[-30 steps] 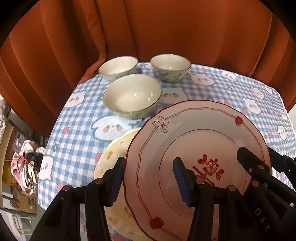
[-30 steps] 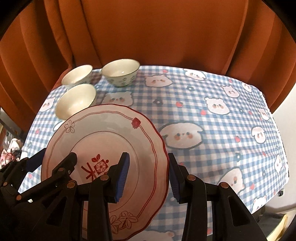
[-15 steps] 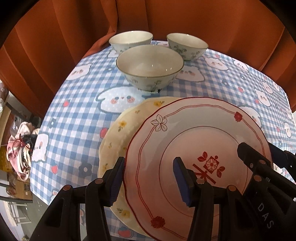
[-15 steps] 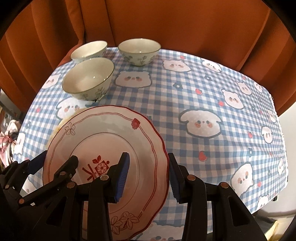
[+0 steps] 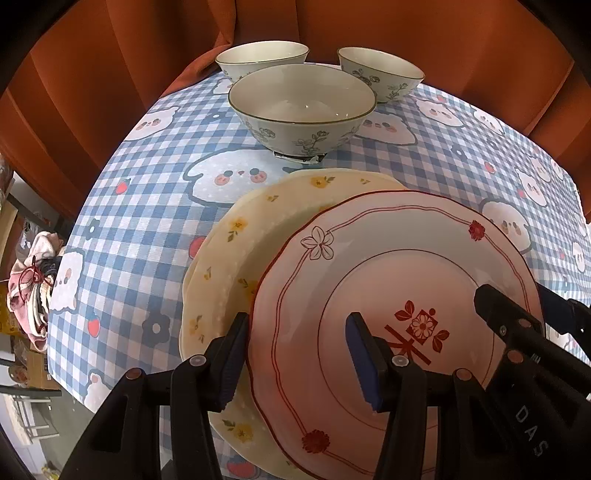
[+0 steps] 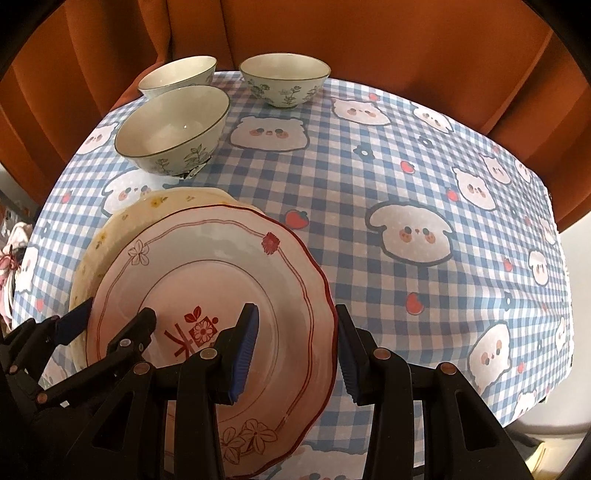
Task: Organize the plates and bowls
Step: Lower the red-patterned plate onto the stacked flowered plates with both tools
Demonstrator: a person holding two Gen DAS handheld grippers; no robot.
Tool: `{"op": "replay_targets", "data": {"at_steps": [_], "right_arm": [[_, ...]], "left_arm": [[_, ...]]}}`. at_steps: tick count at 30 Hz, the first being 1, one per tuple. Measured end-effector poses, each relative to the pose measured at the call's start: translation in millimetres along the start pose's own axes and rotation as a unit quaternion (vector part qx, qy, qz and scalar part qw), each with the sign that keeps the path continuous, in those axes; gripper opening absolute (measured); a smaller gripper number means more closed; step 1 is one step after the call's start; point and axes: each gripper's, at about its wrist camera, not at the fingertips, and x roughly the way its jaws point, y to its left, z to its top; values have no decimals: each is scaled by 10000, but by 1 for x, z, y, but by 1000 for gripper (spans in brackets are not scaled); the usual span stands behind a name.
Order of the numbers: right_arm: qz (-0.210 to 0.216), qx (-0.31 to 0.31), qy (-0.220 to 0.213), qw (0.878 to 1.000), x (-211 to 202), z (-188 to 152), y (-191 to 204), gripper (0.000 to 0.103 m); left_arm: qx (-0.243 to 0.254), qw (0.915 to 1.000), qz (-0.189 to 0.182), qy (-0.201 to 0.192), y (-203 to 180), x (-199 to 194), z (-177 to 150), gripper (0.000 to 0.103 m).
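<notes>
A pink plate (image 5: 388,258) with a red rim and a red flower emblem is carried between both grippers. My left gripper (image 5: 295,358) is shut on its left rim, one finger above and one outside the edge. My right gripper (image 6: 295,347) is shut on the opposite rim of the pink plate (image 6: 221,266). Directly under it on the table lies a cream plate (image 5: 251,236) with small yellow flowers, showing past the pink plate's left and far side. I cannot tell whether the two plates touch. Three floral bowls stand beyond: a near one (image 5: 301,99) and two behind (image 5: 262,59) (image 5: 380,72).
The table wears a blue checked cloth (image 6: 406,206) with cartoon animal faces. An orange curtain (image 5: 406,29) hangs close behind the bowls. The table's left edge (image 5: 70,332) drops to a floor with cluttered cloth items. To the right of the plates the cloth is bare.
Both grippers have come down and forward with the pink plate, which now sits low over the cream plate. The bowls look nearer, and more of the cream plate shows.
</notes>
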Motion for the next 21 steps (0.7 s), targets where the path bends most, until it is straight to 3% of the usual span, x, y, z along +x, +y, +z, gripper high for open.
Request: {"op": "replay_targets", "data": {"at_steps": [13,14,15,16,21], "right_arm": [[113,-12,-50,9999,-7,0,-8,44],[134,-21,-60,9999,-8,0,-9,43],[156,-19,-66,9999,-8,0,-10,31],[109,-40,-70,9999,-9,-1,-10,26],[105,-79,-81,9999,-8,1,-10,25]], "left_arm": [[-10,10000,-24,1,2,-1,-1,53],[-17,10000,-26,5,2,0,-1,53],[-25,10000,-22,12,2,0,-1,53],[-25,10000,-16,21,1,0,-1,53],[12,10000,32,51,0,-2,-1,53]]}}
